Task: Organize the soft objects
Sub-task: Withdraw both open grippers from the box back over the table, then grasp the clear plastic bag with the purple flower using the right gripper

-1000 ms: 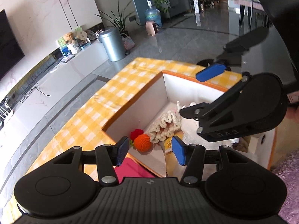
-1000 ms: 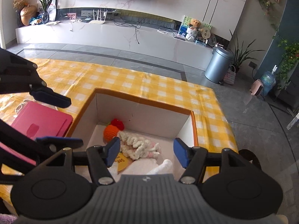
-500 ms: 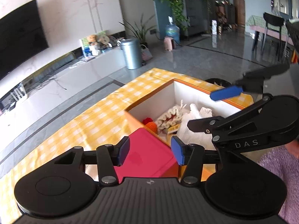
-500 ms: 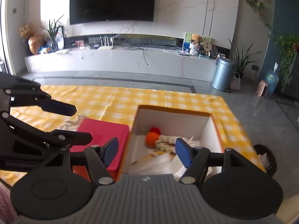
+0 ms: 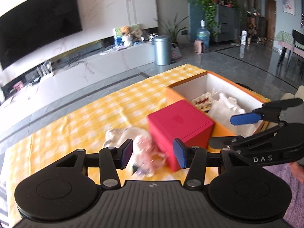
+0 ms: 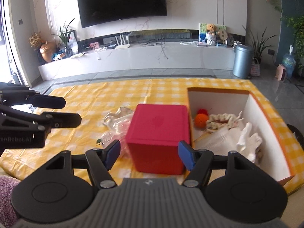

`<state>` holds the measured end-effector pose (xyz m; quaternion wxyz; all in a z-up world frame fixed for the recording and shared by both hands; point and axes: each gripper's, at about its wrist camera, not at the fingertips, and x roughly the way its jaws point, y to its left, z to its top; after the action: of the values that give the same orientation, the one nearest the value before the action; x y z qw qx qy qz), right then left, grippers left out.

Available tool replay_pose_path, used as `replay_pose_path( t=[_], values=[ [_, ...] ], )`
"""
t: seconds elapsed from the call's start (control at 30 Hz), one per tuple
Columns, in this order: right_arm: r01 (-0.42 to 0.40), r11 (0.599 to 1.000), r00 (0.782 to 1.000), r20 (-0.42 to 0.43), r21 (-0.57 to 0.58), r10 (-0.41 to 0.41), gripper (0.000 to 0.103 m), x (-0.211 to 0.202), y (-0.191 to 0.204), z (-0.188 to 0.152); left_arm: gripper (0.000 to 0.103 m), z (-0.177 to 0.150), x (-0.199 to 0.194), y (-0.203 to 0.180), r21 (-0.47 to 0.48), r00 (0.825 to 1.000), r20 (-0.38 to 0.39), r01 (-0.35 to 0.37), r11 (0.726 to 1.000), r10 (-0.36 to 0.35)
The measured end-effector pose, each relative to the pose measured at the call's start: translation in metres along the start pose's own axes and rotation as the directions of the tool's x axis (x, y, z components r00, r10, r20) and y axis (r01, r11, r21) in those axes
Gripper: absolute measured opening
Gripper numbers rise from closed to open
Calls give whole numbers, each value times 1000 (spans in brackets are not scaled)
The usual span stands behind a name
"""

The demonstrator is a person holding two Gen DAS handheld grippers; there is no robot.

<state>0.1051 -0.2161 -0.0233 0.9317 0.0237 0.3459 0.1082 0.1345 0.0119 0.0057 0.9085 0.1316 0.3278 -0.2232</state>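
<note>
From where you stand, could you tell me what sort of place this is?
Most likely a home living room: a large black wall-mounted television hangs above a long white media console, and a table under a yellow checked tablecloth stands in front.

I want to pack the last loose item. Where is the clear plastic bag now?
In the right wrist view, the clear plastic bag lies crumpled on the yellow checked tablecloth, against the left side of the red box, outside the open orange box.
</note>
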Motion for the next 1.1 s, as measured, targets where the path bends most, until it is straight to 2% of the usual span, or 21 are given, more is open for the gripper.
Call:
replay_pose_path(
  t=[0.1, 0.23, 0.3, 0.47, 0.6, 0.73, 0.8, 0.97, 1.1],
  values=[
    [-15, 1000, 1000, -25, 10, 15, 67, 8, 15, -6, 54, -11, -3, 15, -32, 1000, -14, -11, 999, 10],
    [-31, 999, 998, -59, -10, 30, 65, 20, 34, -8, 44, -26, -3, 35, -91, 999, -45, 5, 996, -9],
    [-35, 998, 997, -71, -51, 31, 56, 27, 43, -7, 44, -33, -1, 44, -109, 999, -48, 7, 994, -12],
    [-61, 989, 994, -95, -137, 48, 48, 42, 60, 0, 44, -45, 9, 61, -127, 997, -58, 41, 991, -48],
    [-79, 972, 992, -114, -220, 55, 47, 55, 73, 8, 44, -48, 19, 66, -102, 996, -73, 44, 994, -52],
    [-103, 967, 987, -142, -234, 71, 47, 74, 83, 16, 44, -52, 32, 79, -108, 994, -100, 41, 993, -52],
    [-104, 966, 986, -151, -235, 69, 51, 86, 88, 18, 44, -55, 38, 85, -101, 993, -112, 25, 995, -36],
    [-86, 965, 982, -182, -248, 40, 53, 121, 101, 15, 44, -64, 51, 99, -90, 990, -144, -4, 996, -9],
    [-39, 957, 979, -203, -287, -22, 62, 147, 112, 11, 44, -72, 64, 108, -107, 983, -181, -5, 994, -14]
  ],
)
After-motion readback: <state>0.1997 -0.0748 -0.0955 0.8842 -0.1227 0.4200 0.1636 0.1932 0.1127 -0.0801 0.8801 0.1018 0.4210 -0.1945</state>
